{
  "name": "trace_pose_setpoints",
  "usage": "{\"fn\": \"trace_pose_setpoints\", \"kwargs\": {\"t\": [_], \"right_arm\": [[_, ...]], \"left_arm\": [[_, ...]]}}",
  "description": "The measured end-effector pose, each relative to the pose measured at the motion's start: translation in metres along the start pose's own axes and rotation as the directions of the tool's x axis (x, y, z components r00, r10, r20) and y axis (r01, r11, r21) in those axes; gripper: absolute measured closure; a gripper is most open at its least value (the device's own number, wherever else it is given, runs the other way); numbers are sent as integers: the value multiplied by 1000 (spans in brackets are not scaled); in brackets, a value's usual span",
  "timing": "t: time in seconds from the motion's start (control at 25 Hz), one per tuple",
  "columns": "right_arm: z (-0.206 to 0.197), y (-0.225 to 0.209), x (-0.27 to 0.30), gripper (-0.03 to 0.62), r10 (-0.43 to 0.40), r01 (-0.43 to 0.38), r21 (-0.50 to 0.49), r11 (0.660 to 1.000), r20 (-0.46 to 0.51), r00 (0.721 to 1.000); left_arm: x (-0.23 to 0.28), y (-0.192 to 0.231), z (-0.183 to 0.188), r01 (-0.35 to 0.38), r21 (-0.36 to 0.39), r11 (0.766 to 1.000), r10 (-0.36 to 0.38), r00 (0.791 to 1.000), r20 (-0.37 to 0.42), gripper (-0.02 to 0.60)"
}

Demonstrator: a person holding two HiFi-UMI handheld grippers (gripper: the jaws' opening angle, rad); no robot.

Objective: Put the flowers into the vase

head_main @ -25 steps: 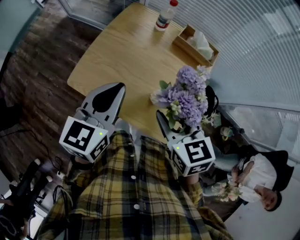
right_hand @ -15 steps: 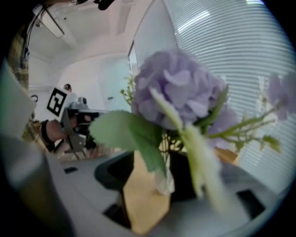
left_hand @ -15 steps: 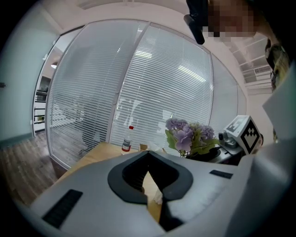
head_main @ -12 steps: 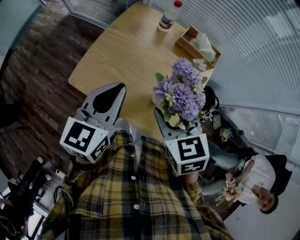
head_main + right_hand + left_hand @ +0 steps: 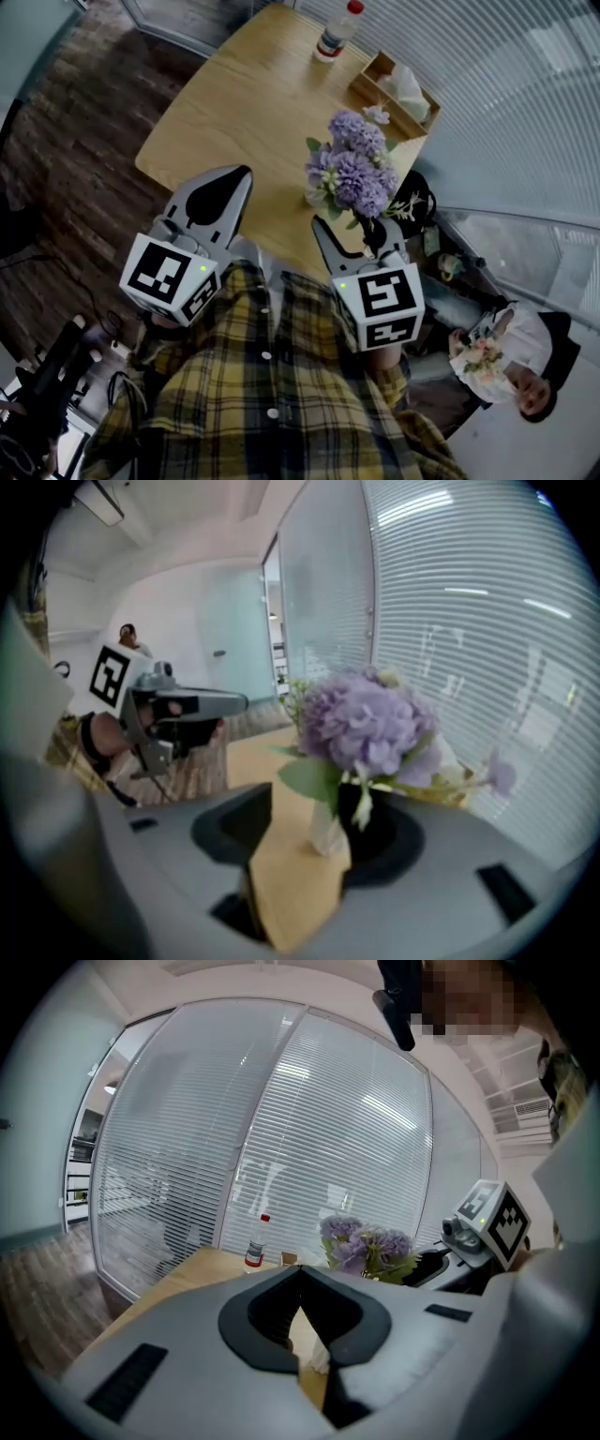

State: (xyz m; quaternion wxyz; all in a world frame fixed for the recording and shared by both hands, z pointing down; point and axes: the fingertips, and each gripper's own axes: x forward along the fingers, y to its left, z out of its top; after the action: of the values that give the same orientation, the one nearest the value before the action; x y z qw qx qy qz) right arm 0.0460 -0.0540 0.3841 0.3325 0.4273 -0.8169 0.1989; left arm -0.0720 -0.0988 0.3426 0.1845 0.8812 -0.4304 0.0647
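The right tool (image 5: pixel 305 803) has its jaws spread, pinching nothing. Just ahead, toward its right jaw, the flowers (image 5: pixel 361 719) (mauve heads, green leaves) stand upright, stems seemingly down in the white vase (image 5: pixel 323 834) on the desk (image 5: pixel 291 883). The left tool (image 5: pixel 300 1271), pressed together and empty, is farther from them.

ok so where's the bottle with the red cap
In the head view the bottle stands upright at the far edge of the table, just left of the wooden tissue box and beyond the purple flowers.
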Motion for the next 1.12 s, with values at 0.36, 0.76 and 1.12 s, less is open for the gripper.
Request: {"fn": "trace_pose_setpoints", "kwargs": {"t": [0.36,0.76,1.12], "right_arm": [[-6,-1,-4,364,-10,9,46,999,5,1000],[-21,-6,-8,364,-12,12,95,995,-9,1000],[-38,-11,-22,364,-41,42,153,987,-8,999]], "left_arm": [[4,0,4,26,9,1000,-26,1000,-4,572],[19,-10,6,73,28,997,-72,997,-12,572],[25,-20,10,113,43,993,-112,994,-18,572]]}}
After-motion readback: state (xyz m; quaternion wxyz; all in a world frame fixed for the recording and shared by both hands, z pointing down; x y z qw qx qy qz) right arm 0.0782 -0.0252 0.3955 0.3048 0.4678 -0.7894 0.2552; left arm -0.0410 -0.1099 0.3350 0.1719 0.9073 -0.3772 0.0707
